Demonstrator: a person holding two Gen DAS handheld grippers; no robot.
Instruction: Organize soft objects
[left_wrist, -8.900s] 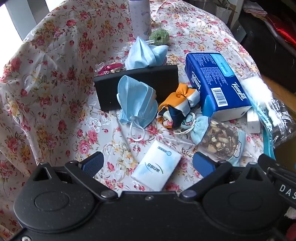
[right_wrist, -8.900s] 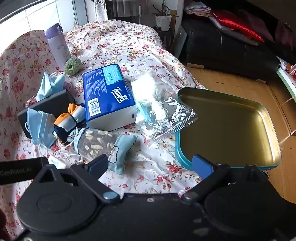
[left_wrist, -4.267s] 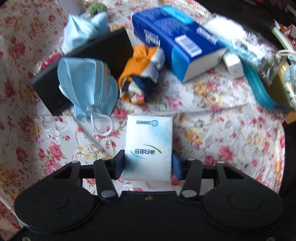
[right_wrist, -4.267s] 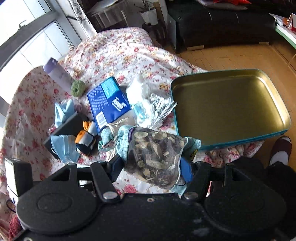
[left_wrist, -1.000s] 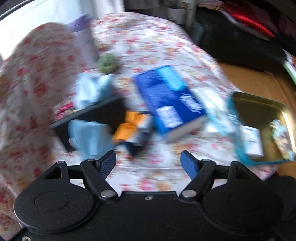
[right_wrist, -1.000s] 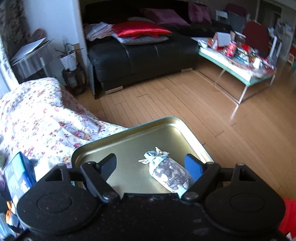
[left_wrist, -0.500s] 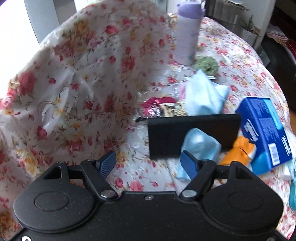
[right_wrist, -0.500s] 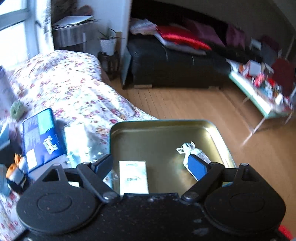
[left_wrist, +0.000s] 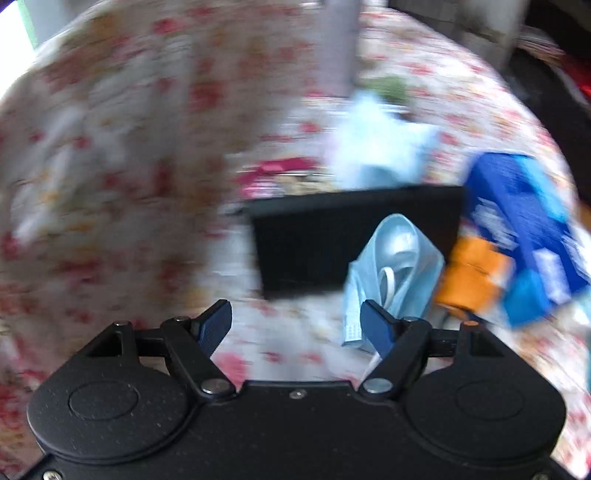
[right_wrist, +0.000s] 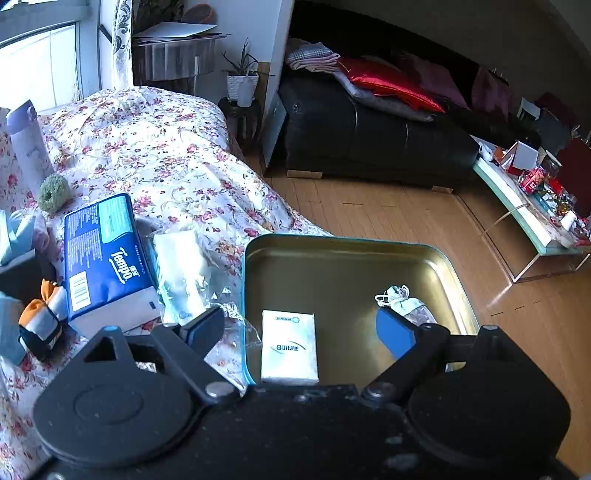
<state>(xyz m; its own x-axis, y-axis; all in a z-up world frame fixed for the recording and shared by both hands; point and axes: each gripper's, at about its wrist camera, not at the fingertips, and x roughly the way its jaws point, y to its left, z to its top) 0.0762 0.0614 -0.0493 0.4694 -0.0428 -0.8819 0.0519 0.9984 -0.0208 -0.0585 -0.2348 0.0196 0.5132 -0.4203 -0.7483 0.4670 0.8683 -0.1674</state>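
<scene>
Both grippers' fingers spread, empty: left gripper (left_wrist: 295, 321) by crumpled light-blue face mask (left_wrist: 393, 275); right gripper (right_wrist: 299, 325), just widened, over gold-lined teal metal tin (right_wrist: 347, 273).

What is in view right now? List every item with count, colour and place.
Tin tray: one, gold inside with teal rim, at the table edge.
Tissue packet: one, white, in the tray.
Drawstring pouch: one, pale, in the tray.
Tissue pack: one, blue, on the floral cloth.
Face masks: two, light blue, by the black box.
Orange cloth: one, beside the blue pack.
Bottle: one, lilac, upright.
Scrubber: one, green.
Left gripper: open, empty.
Right gripper: open, empty.
</scene>
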